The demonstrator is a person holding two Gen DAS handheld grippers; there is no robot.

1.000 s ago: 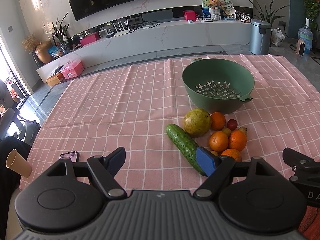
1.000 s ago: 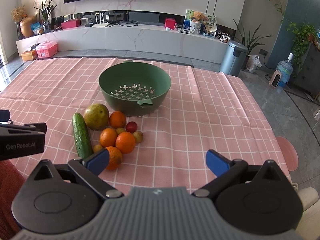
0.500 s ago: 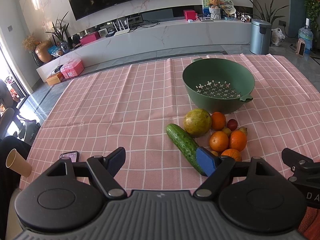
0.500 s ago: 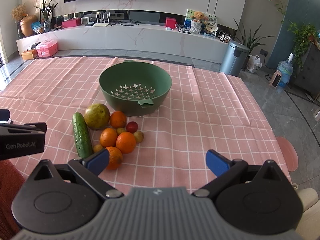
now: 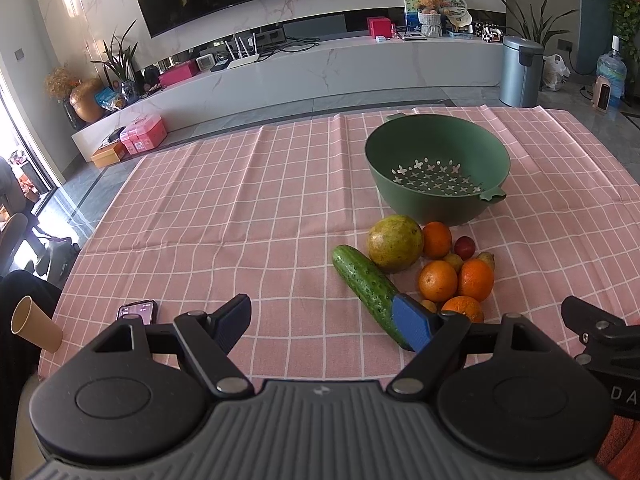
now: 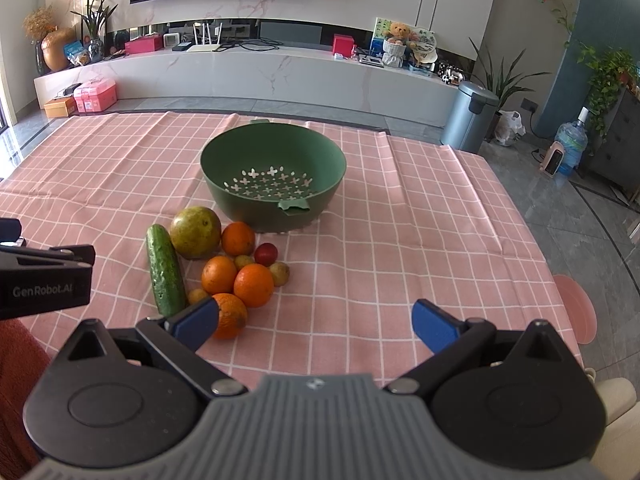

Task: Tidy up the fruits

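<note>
Nothing has moved; cucumber (image 5: 370, 290) lies beside oranges (image 5: 438, 280) before colander (image 5: 436, 168).

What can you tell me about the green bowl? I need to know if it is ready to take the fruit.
The green bowl is a round, deep strainer, seemingly matte plastic, with cross-shaped holes in its floor and a small lip handle on its near rim and another on the far rim. It stands upright and empty on the pink checked cloth, just behind the pile of fruit; whether the nearest orange touches its wall I cannot tell. Neither gripper is near it.
</note>
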